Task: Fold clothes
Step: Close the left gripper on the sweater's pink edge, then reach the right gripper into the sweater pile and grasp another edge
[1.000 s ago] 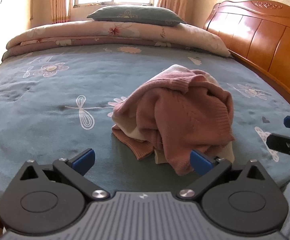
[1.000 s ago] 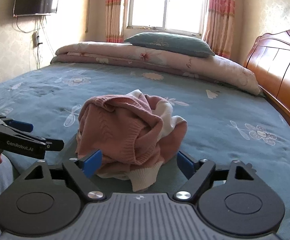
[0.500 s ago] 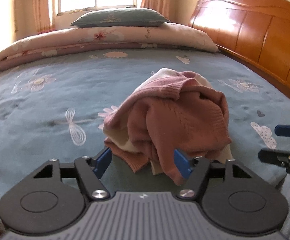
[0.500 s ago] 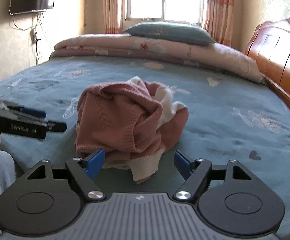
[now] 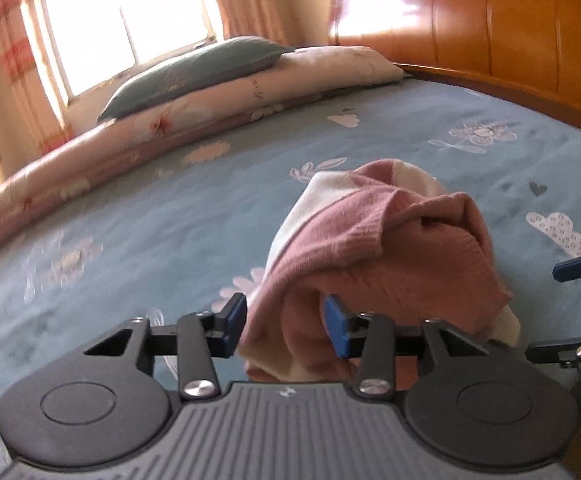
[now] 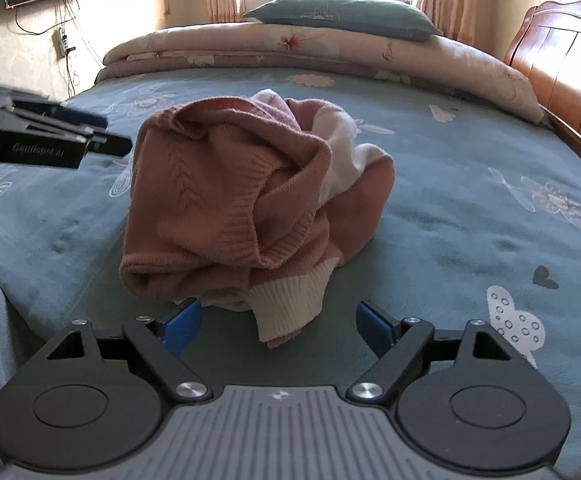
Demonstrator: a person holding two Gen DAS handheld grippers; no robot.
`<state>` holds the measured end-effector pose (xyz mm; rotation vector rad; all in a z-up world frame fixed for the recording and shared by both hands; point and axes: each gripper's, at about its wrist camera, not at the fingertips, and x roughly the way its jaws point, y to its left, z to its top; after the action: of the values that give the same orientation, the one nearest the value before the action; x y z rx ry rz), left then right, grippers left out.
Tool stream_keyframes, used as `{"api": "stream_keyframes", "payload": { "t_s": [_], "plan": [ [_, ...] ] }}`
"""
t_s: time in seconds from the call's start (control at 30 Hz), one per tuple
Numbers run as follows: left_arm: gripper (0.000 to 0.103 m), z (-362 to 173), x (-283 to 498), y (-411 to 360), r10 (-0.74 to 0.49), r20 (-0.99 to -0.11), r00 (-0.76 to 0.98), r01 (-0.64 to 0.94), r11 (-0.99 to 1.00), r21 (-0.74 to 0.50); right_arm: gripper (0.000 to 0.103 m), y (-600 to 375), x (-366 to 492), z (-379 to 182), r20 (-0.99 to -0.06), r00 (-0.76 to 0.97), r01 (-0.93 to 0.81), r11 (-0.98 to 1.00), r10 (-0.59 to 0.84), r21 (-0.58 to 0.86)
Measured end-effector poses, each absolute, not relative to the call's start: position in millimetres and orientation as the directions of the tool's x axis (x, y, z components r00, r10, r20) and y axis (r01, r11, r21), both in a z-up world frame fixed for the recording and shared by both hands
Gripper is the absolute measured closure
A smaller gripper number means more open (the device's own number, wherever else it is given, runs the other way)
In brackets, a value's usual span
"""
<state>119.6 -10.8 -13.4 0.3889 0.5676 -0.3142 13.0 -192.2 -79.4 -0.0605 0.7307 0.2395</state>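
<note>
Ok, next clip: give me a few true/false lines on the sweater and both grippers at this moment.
1. The sweater lies crumpled on the bed. True.
2. The right hand-held gripper is shut on the cuff. False: it is open, and the white cuff lies free between its fingers.
3. The left hand-held gripper is open at the sweater's edge. True.
4. The sweater is folded flat. False: it is a bunched heap.
5. A pillow rests on the rolled quilt. True.
</note>
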Motion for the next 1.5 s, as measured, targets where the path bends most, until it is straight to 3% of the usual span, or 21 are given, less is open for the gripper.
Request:
{"api": "stream_keyframes", "payload": {
  "t_s": [0.3, 0.4, 0.57, 0.6, 0.7, 0.77, 1.2, 1.5],
  "plan": [
    [0.063, -18.0, 134.0, -35.0, -0.196, -0.567, 0.800, 0.474, 0.786, 0.397, 0.015, -197.7, 18.3, -84.4, -0.676, 0.707, -0.242, 0.969, 0.207, 0.044],
    [0.058, -18.5, 138.7, -40.7, -0.212, -0.559, 0.802, 0.497, 0.756, 0.426, 0.015, -198.3, 19.1, -85.4, -0.676, 0.706, -0.243, 0.969, 0.208, 0.045],
    [0.058, -16.3, 156.8, -41.9, -0.253, -0.585, 0.770, 0.536, 0.754, 0.380, 0.015, -199.1, 22.0, -87.9, -0.680, 0.702, -0.243, 0.969, 0.213, 0.052],
    [0.059, -16.5, 161.2, -41.8, -0.254, -0.597, 0.761, 0.539, 0.759, 0.365, 0.015, -199.0, 22.5, -88.4, -0.681, 0.700, -0.244, 0.968, 0.213, 0.052],
    [0.080, -12.1, 163.3, -37.4, -0.257, -0.596, 0.761, 0.524, 0.785, 0.330, 0.015, -199.0, 23.6, -89.5, -0.683, 0.699, -0.245, 0.968, 0.213, 0.051],
    [0.085, -8.7, 163.7, -34.0, -0.260, -0.592, 0.763, 0.511, 0.803, 0.307, 0.015, -199.6, 23.8, -89.3, -0.679, 0.703, -0.242, 0.969, 0.211, 0.051],
    [0.095, 32.3, 165.6, 32.7, -0.159, -0.483, 0.861, 0.303, 0.923, 0.237, 0.015, -194.3, 20.6, -83.3, -0.645, 0.720, -0.275, 0.959, 0.254, 0.072],
    [0.094, 35.8, 168.1, 72.7, -0.096, -0.473, 0.876, 0.203, 0.963, 0.179, 0.016, -172.9, 12.5, -67.8, -0.529, 0.769, -0.382, 0.922, 0.359, 0.070]
  ]
}}
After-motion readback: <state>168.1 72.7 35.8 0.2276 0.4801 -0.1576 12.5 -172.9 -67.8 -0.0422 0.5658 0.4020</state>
